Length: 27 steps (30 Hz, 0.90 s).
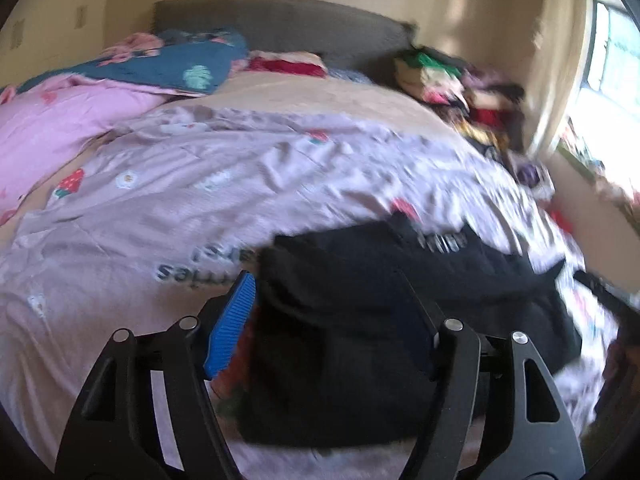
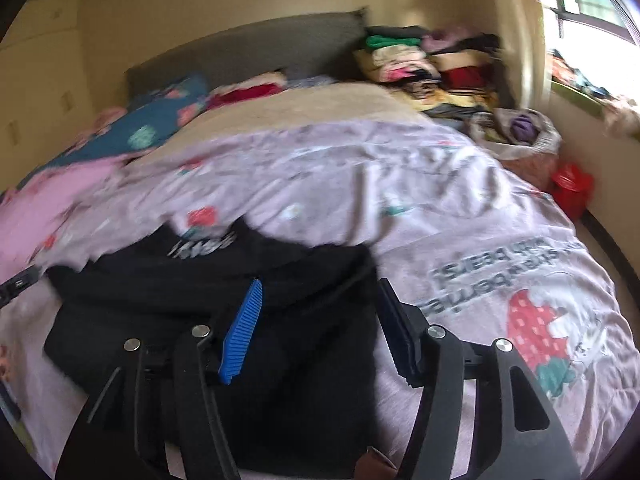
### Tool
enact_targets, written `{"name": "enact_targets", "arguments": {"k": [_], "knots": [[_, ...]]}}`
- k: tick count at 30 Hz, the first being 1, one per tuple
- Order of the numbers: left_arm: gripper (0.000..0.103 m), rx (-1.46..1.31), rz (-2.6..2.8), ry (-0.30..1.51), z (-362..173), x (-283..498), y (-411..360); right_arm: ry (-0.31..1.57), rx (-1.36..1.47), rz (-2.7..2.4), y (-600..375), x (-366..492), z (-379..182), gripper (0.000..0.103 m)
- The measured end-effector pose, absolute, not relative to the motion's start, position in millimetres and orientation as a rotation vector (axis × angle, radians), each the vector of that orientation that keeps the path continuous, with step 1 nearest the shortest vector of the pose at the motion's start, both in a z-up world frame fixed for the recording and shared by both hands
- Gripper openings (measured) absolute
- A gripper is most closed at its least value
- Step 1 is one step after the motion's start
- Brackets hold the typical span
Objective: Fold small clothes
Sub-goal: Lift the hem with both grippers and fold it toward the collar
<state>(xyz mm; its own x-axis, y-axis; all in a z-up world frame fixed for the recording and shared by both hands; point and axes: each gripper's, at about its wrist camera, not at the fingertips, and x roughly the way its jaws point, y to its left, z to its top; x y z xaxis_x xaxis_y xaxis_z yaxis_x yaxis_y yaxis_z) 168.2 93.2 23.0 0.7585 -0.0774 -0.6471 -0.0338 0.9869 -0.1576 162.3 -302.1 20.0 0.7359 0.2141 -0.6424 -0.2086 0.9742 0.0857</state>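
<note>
Black garment point(image 1: 360, 320) soft, crumpled on pink printed sheet point(image 1: 180, 184); both grippers' ribbed fingers point(image 2: 242, 332) apart (gripping nothing).

Left gripper point(image 1: 324, 312): jaws apart, over the black garment point(image 1: 360, 340), not pressing it.
Garment: lies on the lilac strawberry-print bedcover point(image 1: 200, 184).
Far right corner: heaped clothes point(image 1: 452, 88).
Picture: motion-blurred.

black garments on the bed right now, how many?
1: a black garment bunched on the pink sheet, between both sets of open jaws. The far clothes pile may hide more.
</note>
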Motion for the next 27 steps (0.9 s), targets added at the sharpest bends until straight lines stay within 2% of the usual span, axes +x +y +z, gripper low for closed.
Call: {"name": "enact_targets", "arguments": {"k": [1,2,3,7,13,27], "knots": [[0.029,-0.156,-0.041,0.726,19.2,166.0,87.3,0.722,-0.011,0.251,-296.4,159.9,18.2,0.027],[0.008,-0.158,-0.074,0.758,11.9,165.4,80.9,0.745,-0.036,0.266,-290.0,158.3,14.7,0.017],[0.004,-0.162,-0.093,0.793,4.4,167.3,77.0,0.763,-0.054,0.268,-285.1,157.9,11.3,0.014],[0.003,-0.107,-0.073,0.883,-24.0,179.3,66.3,0.863,-0.091,0.213,-279.0,171.6,-15.6,0.011],[0.003,-0.065,-0.033,0.893,-38.0,204.6,66.9,0.910,-0.028,0.199,-287.8,200.5,-38.0,0.005],[0.003,-0.079,0.016,0.875,-31.0,268.2,83.8,0.814,0.018,0.140,-295.8,261.7,-25.1,0.005]]}}
